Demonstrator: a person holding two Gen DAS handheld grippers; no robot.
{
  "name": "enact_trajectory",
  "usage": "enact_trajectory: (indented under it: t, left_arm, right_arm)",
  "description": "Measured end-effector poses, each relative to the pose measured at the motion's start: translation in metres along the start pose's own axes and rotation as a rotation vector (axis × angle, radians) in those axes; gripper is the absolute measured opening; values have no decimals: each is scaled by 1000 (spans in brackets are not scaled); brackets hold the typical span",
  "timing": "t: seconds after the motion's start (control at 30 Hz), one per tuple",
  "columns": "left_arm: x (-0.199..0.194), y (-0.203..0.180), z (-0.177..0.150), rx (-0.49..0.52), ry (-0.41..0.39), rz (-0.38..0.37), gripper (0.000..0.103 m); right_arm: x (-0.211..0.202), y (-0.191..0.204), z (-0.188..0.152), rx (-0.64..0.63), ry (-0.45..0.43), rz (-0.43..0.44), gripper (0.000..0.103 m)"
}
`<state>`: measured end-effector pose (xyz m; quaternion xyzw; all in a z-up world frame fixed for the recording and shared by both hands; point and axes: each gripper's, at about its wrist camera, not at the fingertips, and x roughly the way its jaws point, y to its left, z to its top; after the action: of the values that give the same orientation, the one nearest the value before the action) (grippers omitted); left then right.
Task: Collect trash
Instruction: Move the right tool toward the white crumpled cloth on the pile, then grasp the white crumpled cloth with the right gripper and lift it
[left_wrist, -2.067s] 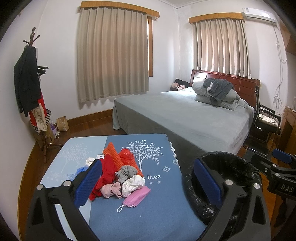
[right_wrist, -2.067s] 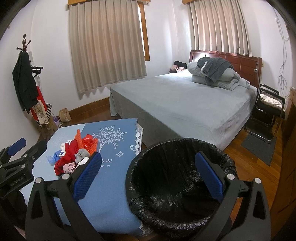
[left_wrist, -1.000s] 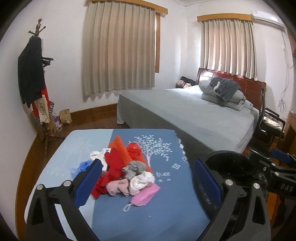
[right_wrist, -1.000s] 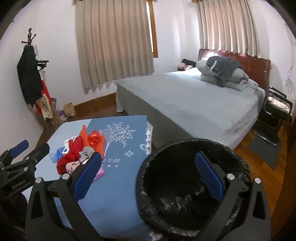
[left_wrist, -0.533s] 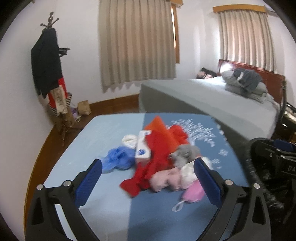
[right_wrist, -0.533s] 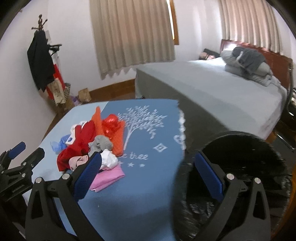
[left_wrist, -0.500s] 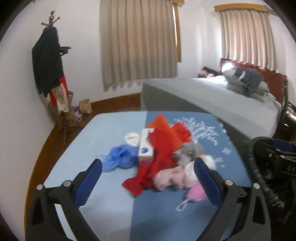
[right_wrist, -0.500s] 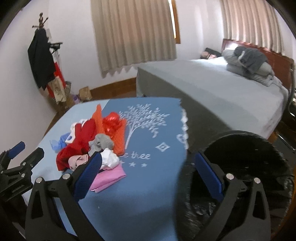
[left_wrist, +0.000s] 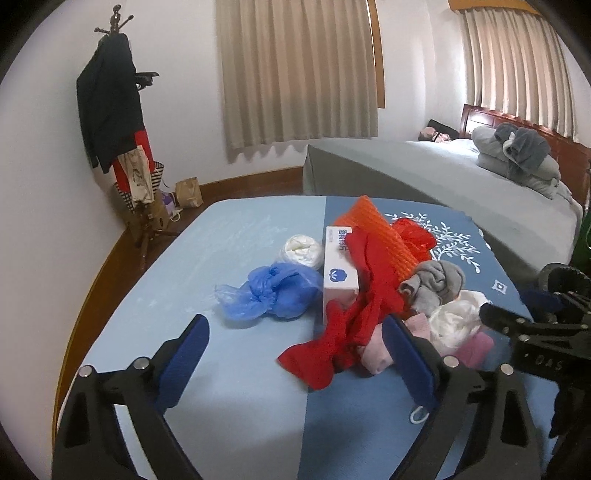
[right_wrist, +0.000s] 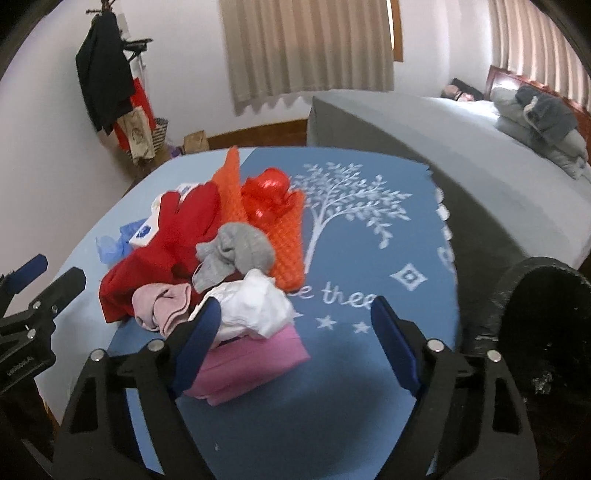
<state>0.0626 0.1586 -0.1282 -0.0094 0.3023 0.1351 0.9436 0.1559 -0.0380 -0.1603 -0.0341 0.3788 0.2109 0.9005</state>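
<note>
A heap of trash lies on the blue-clothed table (left_wrist: 229, 369). It holds a blue plastic bag (left_wrist: 271, 291), a white box (left_wrist: 338, 273), a red cloth (left_wrist: 351, 317), orange mesh (left_wrist: 384, 236), a grey sock (left_wrist: 436, 282), white tissue (right_wrist: 255, 306) and a pink mask (right_wrist: 255, 362). My left gripper (left_wrist: 295, 332) hangs open just short of the red cloth. My right gripper (right_wrist: 295, 314) is low over the mask and tissue. Its jaws are closing, and its left finger is beside the tissue without pressing on it. The black-lined bin (right_wrist: 546, 325) stands at the table's right.
A grey bed (left_wrist: 424, 177) with folded bedding lies behind the table. A coat stand (left_wrist: 118, 122) with clothes and bags fills the far left corner. Bare cloth lies left of the heap and in front of it.
Both grippers have dropped and swung left toward the heap, which now looms larger. The bin has slid to the right edge of both views. The right jaws stand narrower.
</note>
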Motion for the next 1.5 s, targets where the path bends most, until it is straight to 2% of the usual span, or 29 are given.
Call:
enact_trajectory:
  t: [0.2,0.3,0.33,0.47,0.8,1.0,1.3,1.5]
  left_arm:
    - [5,0,-1,-4,6,-7,91]
    - [6,-1,-2,0,11,-12,90]
    - [6,-1,-2,1,12,-15,90]
    - [7,-5,-3,2,17,-29,87]
    - [7,-32,-6,22,28,-93,79]
    - [12,-51,-9,44,47,-151,65]
    - [35,-69,-19,80,112,-161,61]
    - [52,-71,-25,88,162,-115,64]
  right_arm:
    - [17,8,-1,-21,30,32,68]
    - [19,9,1,-21,46,102,42]
    - [19,10,0,-18,52,136,29]
    - [14,12,1,-27,52,181,17]
    - [-22,-4,5,-5,-23,184,14]
    - [-27,-16,0,-9,-23,142,14]
    - [-23,-30,-7,22,-4,126,14]
    - [-22,-31,-9,26,7,125,14]
